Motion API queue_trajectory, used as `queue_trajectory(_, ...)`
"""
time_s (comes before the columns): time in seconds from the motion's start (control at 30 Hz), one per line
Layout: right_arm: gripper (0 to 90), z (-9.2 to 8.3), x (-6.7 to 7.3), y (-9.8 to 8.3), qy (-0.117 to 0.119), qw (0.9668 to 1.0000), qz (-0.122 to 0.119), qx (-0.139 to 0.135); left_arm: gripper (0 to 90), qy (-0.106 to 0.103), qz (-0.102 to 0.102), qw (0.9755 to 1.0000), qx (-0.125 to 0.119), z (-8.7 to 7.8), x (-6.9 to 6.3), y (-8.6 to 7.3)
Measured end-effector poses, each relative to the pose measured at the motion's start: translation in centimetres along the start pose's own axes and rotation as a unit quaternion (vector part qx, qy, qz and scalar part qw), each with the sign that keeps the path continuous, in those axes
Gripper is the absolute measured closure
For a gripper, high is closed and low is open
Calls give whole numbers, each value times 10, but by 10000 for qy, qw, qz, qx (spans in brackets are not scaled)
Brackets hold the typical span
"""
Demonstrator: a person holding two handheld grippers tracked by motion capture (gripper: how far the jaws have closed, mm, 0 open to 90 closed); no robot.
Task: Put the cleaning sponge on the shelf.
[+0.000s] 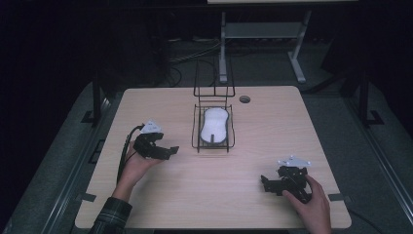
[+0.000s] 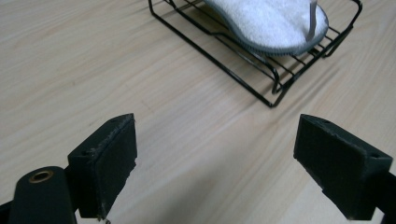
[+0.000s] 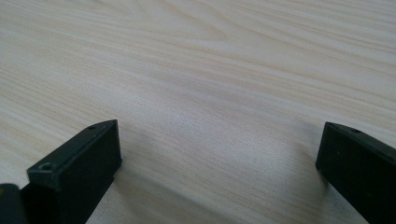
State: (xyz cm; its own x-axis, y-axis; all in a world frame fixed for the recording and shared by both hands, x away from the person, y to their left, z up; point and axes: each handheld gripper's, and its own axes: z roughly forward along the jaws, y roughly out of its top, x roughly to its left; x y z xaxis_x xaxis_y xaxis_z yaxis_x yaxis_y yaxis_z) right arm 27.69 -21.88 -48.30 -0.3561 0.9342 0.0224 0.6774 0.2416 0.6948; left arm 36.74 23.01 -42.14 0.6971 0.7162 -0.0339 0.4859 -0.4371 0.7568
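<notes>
High view gives me my left gripper [image 1: 171,150] gaping, nothing between its jaws, the white oval sponge [image 1: 215,124] in the black wire rack [image 1: 197,127] just ahead; my right gripper [image 1: 263,183] gapes too.

white sponge [image 1: 215,124], black wire rack [image 1: 197,139], plaid sleeve [image 1: 111,214]

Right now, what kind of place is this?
Likely a lab recording bench: a bare wooden table, one wire rack holding a white sponge, and dark surroundings with cables on the floor.
</notes>
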Motion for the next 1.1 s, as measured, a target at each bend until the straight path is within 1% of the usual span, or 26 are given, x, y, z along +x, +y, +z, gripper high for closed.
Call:
queue_trajectory(0.03,0,0,0,0,0,10000,1,0,126,47,8,10000,26,-4,-2,-5)
queue_trajectory(0.1,0,0,0,0,2,10000,-1,1,126,26,-14,10000,2,-7,-3,-7)
queue_trajectory(0.2,0,0,0,0,1,10000,1,0,126,72,23,10000,-31,-14,-7,-15)
queue_trajectory(0.27,0,0,0,0,1,10000,-6,0,127,150,87,9997,-145,-22,-10,-22)
queue_trajectory(0.3,0,0,0,0,1,10000,-6,0,128,150,87,9997,-145,-22,-10,-22)
queue_trajectory(0.37,0,0,0,0,4,10000,-9,-2,128,211,89,9995,-202,-25,-12,-28)
queue_trajectory(0.47,0,0,0,0,4,10000,-7,-1,131,185,59,9996,-211,-29,-16,-35)
queue_trajectory(0.57,0,0,0,0,6,10000,-5,-2,135,269,82,9995,-167,-31,-21,-42)
queue_trajectory(0.73,0,0,0,0,9,10000,-11,-2,134,250,66,9997,-43,-36,-26,-54)
queue_trajectory(0.8,0,0,0,0,13,10000,-13,-1,134,252,44,9997,-14,-38,-30,-64)
queue_trajectory(0.83,0,0,0,0,13,10000,-13,-1,134,252,44,9997,-14,-38,-30,-64)
queue_trajectory(0.87,0,0,0,0,14,10000,-15,-1,134,251,77,9997,25,-40,-31,-66)
queue_trajectory(1.03,0,0,0,0,14,10000,-16,-2,133,290,80,9995,81,-43,-35,-77)
queue_trajectory(1.1,0,0,0,0,15,10000,-17,-1,133,269,71,9995,155,-42,-36,-82)
